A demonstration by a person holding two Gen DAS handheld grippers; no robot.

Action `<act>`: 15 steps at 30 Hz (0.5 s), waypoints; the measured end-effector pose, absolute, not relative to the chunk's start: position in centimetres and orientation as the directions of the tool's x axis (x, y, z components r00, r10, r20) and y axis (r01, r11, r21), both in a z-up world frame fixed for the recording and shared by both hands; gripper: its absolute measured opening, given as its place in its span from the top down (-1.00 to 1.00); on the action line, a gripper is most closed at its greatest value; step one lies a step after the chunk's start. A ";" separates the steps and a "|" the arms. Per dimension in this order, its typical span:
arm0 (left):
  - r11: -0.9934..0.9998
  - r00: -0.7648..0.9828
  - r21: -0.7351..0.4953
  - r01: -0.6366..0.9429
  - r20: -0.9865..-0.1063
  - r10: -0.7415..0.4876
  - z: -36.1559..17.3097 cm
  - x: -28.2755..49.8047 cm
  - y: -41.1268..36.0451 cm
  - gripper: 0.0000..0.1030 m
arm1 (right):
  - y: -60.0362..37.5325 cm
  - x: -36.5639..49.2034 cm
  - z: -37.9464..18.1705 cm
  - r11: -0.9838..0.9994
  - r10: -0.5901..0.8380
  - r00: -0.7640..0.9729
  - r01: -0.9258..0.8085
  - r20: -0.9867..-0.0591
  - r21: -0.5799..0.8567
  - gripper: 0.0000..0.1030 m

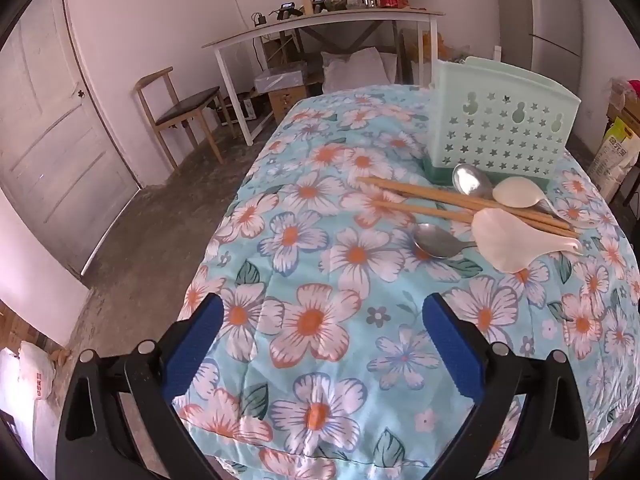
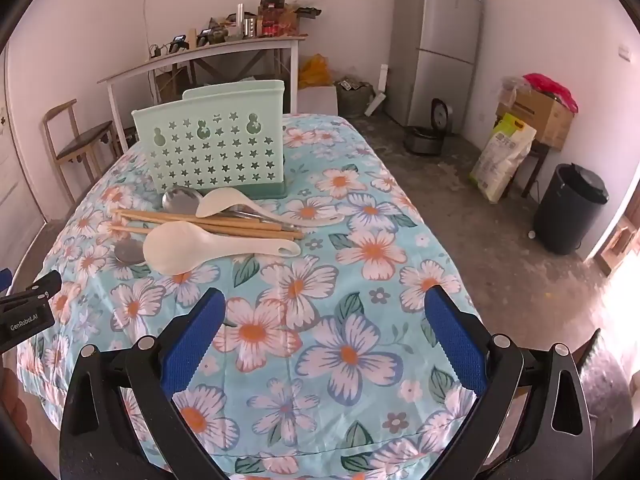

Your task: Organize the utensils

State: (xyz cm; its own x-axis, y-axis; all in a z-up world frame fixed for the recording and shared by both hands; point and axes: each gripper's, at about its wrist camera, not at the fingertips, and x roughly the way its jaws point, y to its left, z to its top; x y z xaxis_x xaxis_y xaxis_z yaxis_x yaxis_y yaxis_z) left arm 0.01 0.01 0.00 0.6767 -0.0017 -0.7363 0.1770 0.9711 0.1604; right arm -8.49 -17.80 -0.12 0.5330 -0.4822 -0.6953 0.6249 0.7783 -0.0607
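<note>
A mint-green utensil holder (image 1: 500, 128) (image 2: 216, 148) with star cut-outs stands upright on the floral tablecloth (image 1: 320, 320) (image 2: 320, 320). In front of it lies a pile of utensils: wooden chopsticks (image 1: 440, 200) (image 2: 192, 218), two white plastic rice spoons (image 1: 504, 240) (image 2: 188, 250) and two metal spoons (image 1: 436, 242) (image 2: 180, 198). My left gripper (image 1: 324, 312) hovers open over the cloth, short of the pile and to its left. My right gripper (image 2: 324, 308) is open too, with nothing between its fingers, near and right of the pile.
A wooden chair (image 1: 180, 112) and a white desk (image 1: 320, 24) with clutter stand beyond the table. A grey fridge (image 2: 436, 40), a rice cooker (image 2: 424, 140), a sack (image 2: 500, 160) and a black bin (image 2: 568, 208) stand on the floor to the right. The left gripper's body (image 2: 24, 312) shows at the right view's left edge.
</note>
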 end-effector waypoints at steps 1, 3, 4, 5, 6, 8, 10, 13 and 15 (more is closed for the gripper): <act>0.971 0.678 0.161 0.177 -0.735 -0.001 0.0 0.0 0.0 -0.89 | -17.8 -8.5 -0.1 0.778 -0.483 0.533 0.625 -0.695 -0.062 -0.85; 0.971 0.677 0.160 0.180 -0.736 -0.004 0.0 0.0 0.0 -0.89 | -17.8 -8.5 0.0 0.779 -0.483 0.533 0.623 -0.695 -0.063 -0.85; 0.970 0.678 0.162 0.180 -0.735 -0.003 0.0 0.0 0.0 -0.89 | -17.8 -8.5 0.0 0.778 -0.485 0.532 0.625 -0.695 -0.065 -0.85; 0.970 0.678 0.161 0.181 -0.735 -0.005 0.0 0.0 0.0 -0.89 | -17.8 -8.5 0.0 0.778 -0.485 0.532 0.625 -0.694 -0.066 -0.85; 0.970 0.677 0.158 0.183 -0.736 -0.008 0.0 0.0 0.0 -0.89 | -17.8 -8.5 0.0 0.778 -0.485 0.532 0.624 -0.694 -0.066 -0.85; 0.970 0.676 0.162 0.182 -0.737 -0.004 -0.1 0.1 0.1 -0.89 | -17.8 -8.5 0.1 0.778 -0.486 0.531 0.625 -0.694 -0.067 -0.85; 0.970 0.675 0.162 0.183 -0.738 -0.005 -0.3 0.4 0.3 -0.89 | -17.8 -8.5 0.1 0.778 -0.487 0.531 0.624 -0.694 -0.068 -0.85; 0.971 0.672 0.161 0.179 -0.741 -0.001 -0.2 0.4 0.1 -0.89 | -17.8 -8.4 0.1 0.778 -0.488 0.530 0.625 -0.694 -0.069 -0.85; 0.971 0.672 0.160 0.177 -0.741 0.000 -0.2 0.4 0.1 -0.89 | -17.8 -8.4 0.1 0.778 -0.488 0.530 0.625 -0.693 -0.070 -0.85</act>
State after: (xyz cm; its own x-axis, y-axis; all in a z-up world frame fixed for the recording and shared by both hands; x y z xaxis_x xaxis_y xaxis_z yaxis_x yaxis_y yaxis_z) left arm 0.38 0.12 -0.17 0.6717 -0.0001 -0.7408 0.1771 0.9710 0.1604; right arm -8.39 -17.83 0.06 0.5301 -0.4883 -0.6932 0.6249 0.7776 -0.0698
